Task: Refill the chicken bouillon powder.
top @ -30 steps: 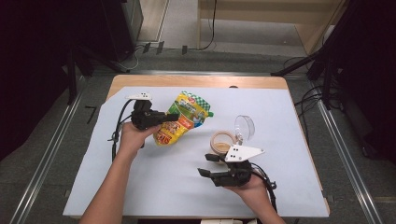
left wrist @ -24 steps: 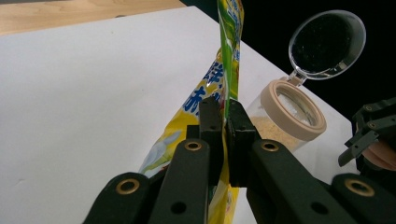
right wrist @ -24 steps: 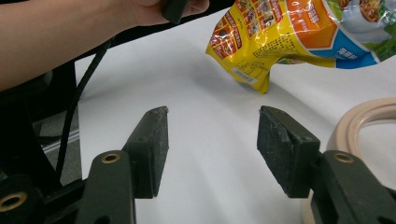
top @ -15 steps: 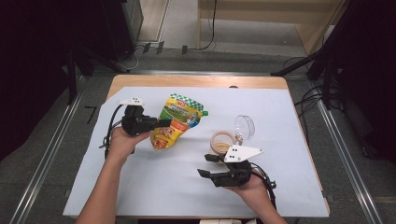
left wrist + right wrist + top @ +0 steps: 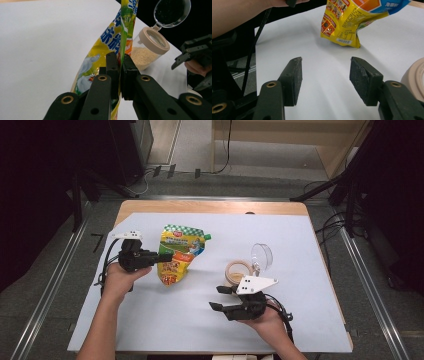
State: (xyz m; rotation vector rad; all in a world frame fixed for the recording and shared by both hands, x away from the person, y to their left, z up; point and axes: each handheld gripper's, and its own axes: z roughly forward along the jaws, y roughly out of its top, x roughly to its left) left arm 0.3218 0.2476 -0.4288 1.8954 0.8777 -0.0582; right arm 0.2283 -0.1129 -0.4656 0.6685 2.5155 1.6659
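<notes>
Left hand-held gripper point(image 5: 162, 256) clamps yellow pouch point(image 5: 177, 255) over white sheet point(image 5: 150, 320) on wooden table point(image 5: 210, 207); grey floor point(image 5: 40, 285) around.

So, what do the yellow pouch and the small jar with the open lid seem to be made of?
The yellow pouch: thin flexible plastic film, glossy and printed; it creases and bends where the left hand-held gripper pinches it. The jar: probably clear plastic, since the grains show through, with a matte beige collar and a transparent lid.

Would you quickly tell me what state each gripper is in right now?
Left gripper: closed on the yellow pouch.
Right gripper: open, nothing between its jaws.
</notes>
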